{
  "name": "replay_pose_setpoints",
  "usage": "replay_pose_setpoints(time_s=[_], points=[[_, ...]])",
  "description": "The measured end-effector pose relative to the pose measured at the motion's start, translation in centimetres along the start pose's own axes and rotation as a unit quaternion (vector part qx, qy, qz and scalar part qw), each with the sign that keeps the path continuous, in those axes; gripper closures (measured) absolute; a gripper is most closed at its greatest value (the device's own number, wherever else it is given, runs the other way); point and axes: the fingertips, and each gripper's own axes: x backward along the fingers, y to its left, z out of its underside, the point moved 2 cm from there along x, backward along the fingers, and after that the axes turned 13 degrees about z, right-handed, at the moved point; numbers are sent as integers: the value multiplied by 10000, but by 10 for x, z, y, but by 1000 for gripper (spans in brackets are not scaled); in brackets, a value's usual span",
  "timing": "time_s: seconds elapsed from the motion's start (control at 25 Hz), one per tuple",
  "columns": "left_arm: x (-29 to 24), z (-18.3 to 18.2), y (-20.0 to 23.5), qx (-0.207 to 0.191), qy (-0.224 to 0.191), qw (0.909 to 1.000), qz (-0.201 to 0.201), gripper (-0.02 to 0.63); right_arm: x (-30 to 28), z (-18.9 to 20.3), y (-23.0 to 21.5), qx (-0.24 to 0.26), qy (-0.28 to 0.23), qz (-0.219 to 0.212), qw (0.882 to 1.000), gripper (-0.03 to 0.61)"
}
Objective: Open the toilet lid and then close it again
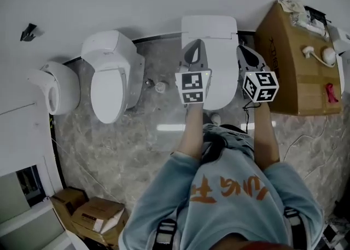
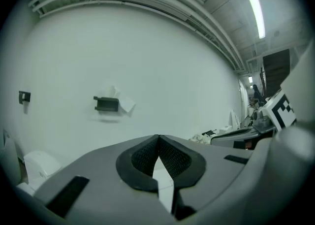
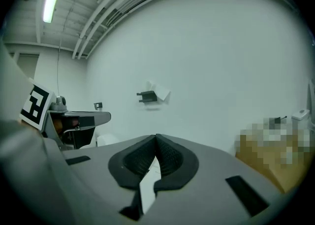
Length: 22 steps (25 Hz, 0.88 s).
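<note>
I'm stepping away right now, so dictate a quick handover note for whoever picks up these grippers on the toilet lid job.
Left gripper: shut, empty, aimed at the wall.
Right gripper: same.
Both are held above the toilet lid, touching nothing.
Lid looks down; whether it was already opened cannot be told.
To do: confirm, then open and close it.

Cardboard box (image 1: pixel 284 63) right; second toilet (image 1: pixel 109 76) left; small boxes (image 1: pixel 95 215) lower-left.

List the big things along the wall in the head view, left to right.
rounded white fixture → oval white toilet → squarer white toilet → cardboard box
</note>
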Motion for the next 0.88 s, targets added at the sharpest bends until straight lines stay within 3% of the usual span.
replay_pose_setpoints(time_s=[0.36,0.6,0.88], points=[[14,-95,10,-654,-683,9953,-210,588,-2,-102,5,333,-1093,214,9932,566],[18,-112,22,-340,-925,9948,-273,588,1,-127,11,565,-1399,301,9881,566],[14,-121,15,-519,-894,9945,-193,588,4,-137,1,468,-1532,342,9865,566]])
